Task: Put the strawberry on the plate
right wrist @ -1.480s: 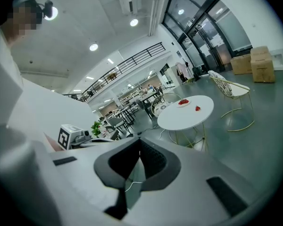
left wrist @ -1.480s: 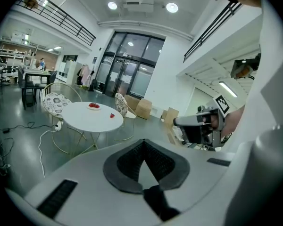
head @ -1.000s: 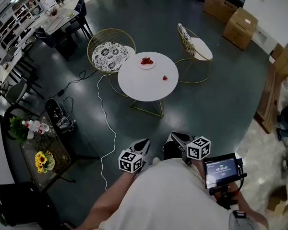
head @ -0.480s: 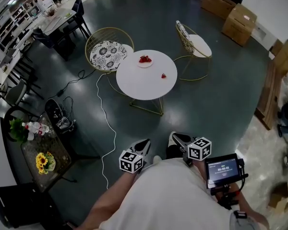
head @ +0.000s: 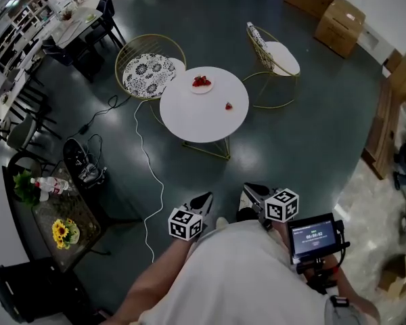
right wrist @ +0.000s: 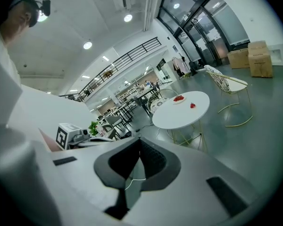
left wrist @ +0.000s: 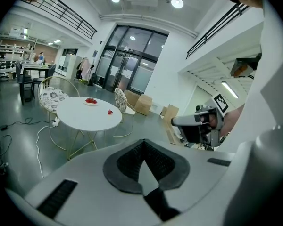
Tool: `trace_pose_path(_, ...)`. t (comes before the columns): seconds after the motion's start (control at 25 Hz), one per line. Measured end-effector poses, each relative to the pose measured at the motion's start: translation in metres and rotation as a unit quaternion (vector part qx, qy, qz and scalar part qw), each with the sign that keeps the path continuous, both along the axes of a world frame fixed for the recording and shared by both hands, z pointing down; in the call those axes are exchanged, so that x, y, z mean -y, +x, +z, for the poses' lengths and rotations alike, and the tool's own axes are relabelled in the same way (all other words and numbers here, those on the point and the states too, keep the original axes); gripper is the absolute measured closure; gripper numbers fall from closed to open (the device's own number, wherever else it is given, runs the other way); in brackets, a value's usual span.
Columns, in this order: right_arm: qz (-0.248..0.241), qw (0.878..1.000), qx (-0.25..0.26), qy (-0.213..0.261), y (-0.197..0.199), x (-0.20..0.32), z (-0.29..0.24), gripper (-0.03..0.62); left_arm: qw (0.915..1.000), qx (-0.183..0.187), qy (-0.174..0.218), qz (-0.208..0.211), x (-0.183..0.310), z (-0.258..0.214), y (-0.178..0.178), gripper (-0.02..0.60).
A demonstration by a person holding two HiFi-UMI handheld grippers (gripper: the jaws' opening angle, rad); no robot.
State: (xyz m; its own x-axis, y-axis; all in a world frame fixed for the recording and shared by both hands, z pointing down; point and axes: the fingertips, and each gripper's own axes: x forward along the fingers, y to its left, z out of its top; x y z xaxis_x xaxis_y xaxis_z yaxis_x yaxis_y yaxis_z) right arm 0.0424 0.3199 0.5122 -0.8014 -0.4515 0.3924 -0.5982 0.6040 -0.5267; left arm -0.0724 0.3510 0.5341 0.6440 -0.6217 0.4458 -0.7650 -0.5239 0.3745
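Note:
A lone red strawberry lies on the round white table, to the right of a small plate that holds more strawberries. The table stands well ahead of me across the dark floor. Both grippers are held close to my body, far short of the table. My left gripper is shut and holds nothing. My right gripper is also shut and holds nothing. From the left gripper view I see the strawberry, the plate and its own jaws closed. The right gripper view shows the strawberry, the plate and my right gripper.
Two gold wire chairs flank the table. A white cable runs across the floor at its left. A low table with flowers stands at the left, cardboard boxes at the back right. A small screen rides by my right hand.
The head view has drifted, so the table sits slightly higher and further left in the picture. Both grippers stay where they were, shut.

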Motion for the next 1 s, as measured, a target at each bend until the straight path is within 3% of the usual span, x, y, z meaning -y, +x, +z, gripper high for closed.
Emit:
trace_pose_path(0.08, 0.002, 1.0, 0.002, 0.004, 0.0, 0.011, 0.004, 0.586, 1.0, 0.002, 0.007, 0.001, 0.011, -0.002, 0.0, 0.574)
trace_pose_path(0.2, -0.013, 1.0, 0.01, 0.018, 0.005, 0.07, 0.01, 0.586, 0.9996, 0.01, 0.025, -0.011, 0.072, 0.0, 0.007, 0.574)
trace_pose_path(0.68, -0.009, 1.0, 0.016, -0.008, 0.047, 0.137, 0.004, 0.586, 0.9999, 0.014, -0.003, -0.002, 0.14, -0.005, 0.057, 0.574)
trace_pose_path(1.0, -0.052, 0.998, 0.036, -0.016, 0.057, 0.217, 0.018, 0.586, 0.9989, 0.032, -0.005, -0.033, 0.222, 0.001, 0.078, 0.574)
